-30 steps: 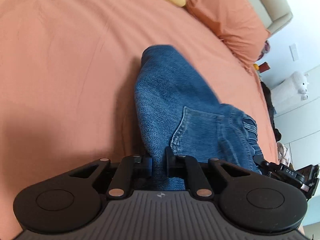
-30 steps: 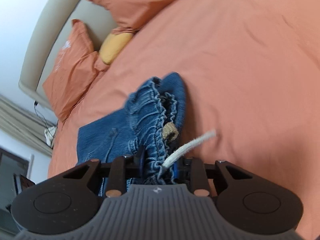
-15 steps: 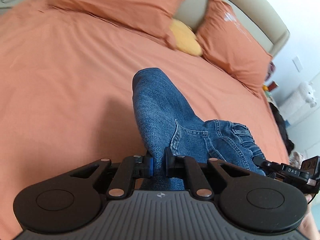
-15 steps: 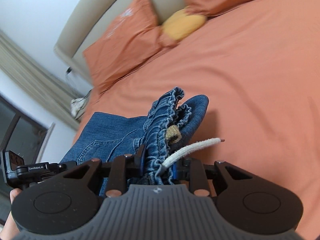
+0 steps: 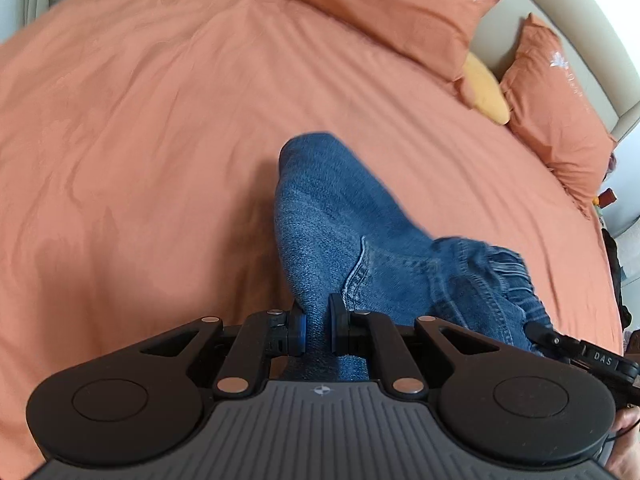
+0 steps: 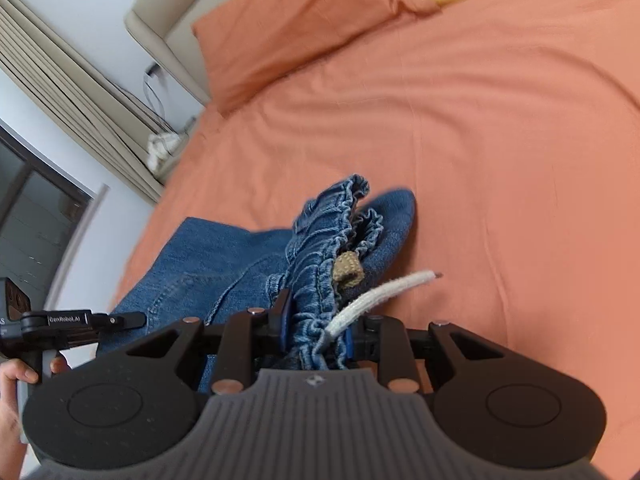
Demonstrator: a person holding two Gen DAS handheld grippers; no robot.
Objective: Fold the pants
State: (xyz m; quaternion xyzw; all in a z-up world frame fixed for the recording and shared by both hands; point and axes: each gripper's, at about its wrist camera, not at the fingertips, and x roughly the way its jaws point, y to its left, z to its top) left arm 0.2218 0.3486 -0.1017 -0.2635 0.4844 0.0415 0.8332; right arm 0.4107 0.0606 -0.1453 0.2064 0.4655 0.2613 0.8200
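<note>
A pair of blue denim pants [image 5: 340, 224] hangs between my two grippers over an orange bed. My left gripper [image 5: 317, 330] is shut on a fold of the denim beside a back pocket seam. In the right wrist view my right gripper [image 6: 316, 330] is shut on the gathered elastic waistband [image 6: 324, 236]. A white drawstring [image 6: 380, 294] and a tan tab [image 6: 349, 269] stick out from that waistband. The other gripper's black body [image 6: 80, 322] and a hand [image 6: 12, 376] show at the lower left of the right wrist view.
The orange bedsheet [image 5: 160, 120] spreads out beneath the pants. Orange pillows [image 5: 380, 12] and a yellow cushion [image 5: 484, 88] lie against a beige headboard [image 5: 580, 20]. Pale curtains [image 6: 60, 72], cables and a dark window sit beyond the bed's edge in the right wrist view.
Both grippers have carried the pants across the bed toward the pillows and headboard, which now fill more of the views. Both grips stay unchanged on the denim.
</note>
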